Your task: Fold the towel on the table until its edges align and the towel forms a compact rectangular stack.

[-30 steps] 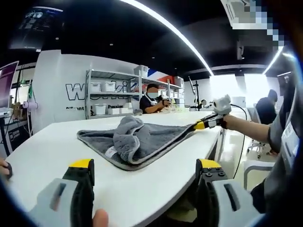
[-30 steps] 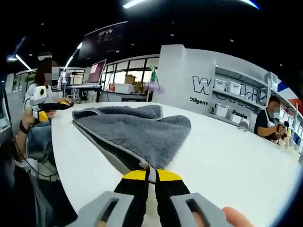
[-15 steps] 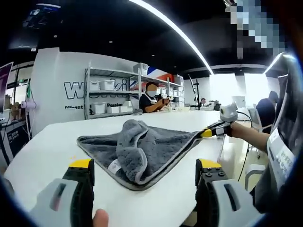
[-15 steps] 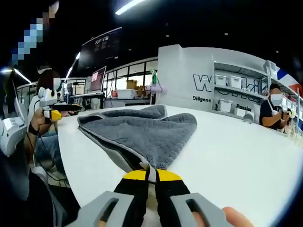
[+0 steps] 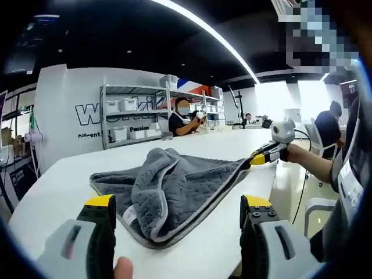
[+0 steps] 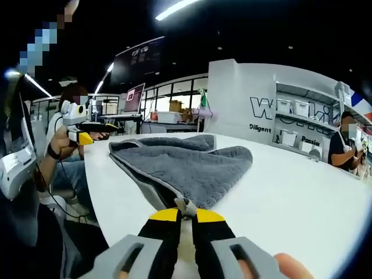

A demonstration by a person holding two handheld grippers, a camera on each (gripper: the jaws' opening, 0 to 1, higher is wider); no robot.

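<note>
On white table [image 5: 64, 180], grey towel [image 5: 168, 186] lies part-folded, bunched ridge mid-cloth. Right gripper [image 6: 181, 216] clenched on towel's near corner. Left gripper [image 5: 177, 203] jaws spread wide, holding nothing, short of towel.

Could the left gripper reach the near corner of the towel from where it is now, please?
Probably yes: the left gripper is open, and the towel's near corner lies on the table just ahead between its jaws, with nothing in between.
</note>
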